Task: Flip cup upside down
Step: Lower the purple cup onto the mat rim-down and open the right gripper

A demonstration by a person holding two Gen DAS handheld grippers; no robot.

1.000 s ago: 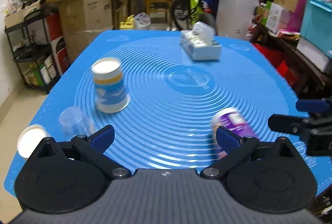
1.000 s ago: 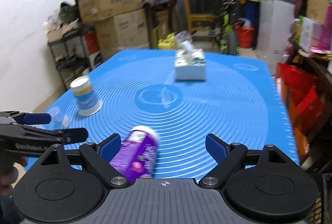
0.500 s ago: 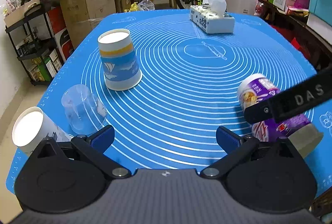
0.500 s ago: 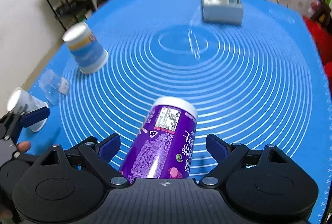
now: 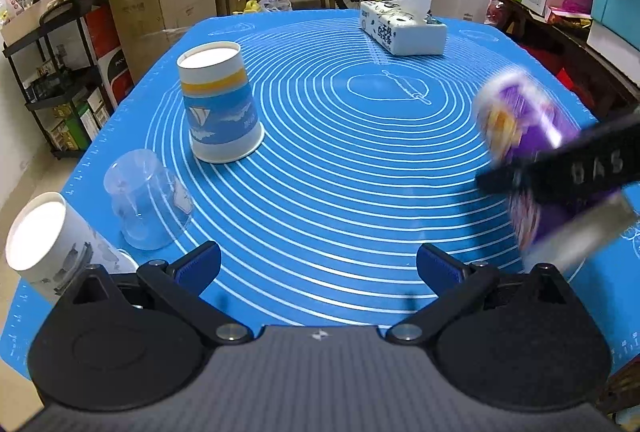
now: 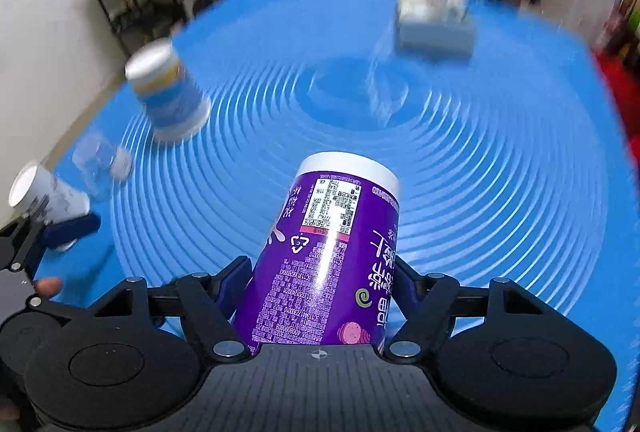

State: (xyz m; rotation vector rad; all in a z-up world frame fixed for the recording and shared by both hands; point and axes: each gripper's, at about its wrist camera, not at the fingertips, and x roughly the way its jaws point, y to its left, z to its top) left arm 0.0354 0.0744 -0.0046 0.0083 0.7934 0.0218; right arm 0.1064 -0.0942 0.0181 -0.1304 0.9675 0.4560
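Right gripper (image 6: 322, 282) clamped on purple cup (image 6: 328, 252), cup tilted, white end pointing toward tissue box (image 6: 434, 22), above blue mat (image 6: 500, 160). Left gripper (image 5: 319, 264) spread wide, holding nothing, near clear cup (image 5: 146, 204).

- The purple cup (image 6: 328, 256) is showing a glossy printed skin, catching glare.
- Left of it, a clear plastic cup (image 5: 146, 204) is looking smooth.
- The blue mat (image 5: 340, 168) is looking matt, ridged.
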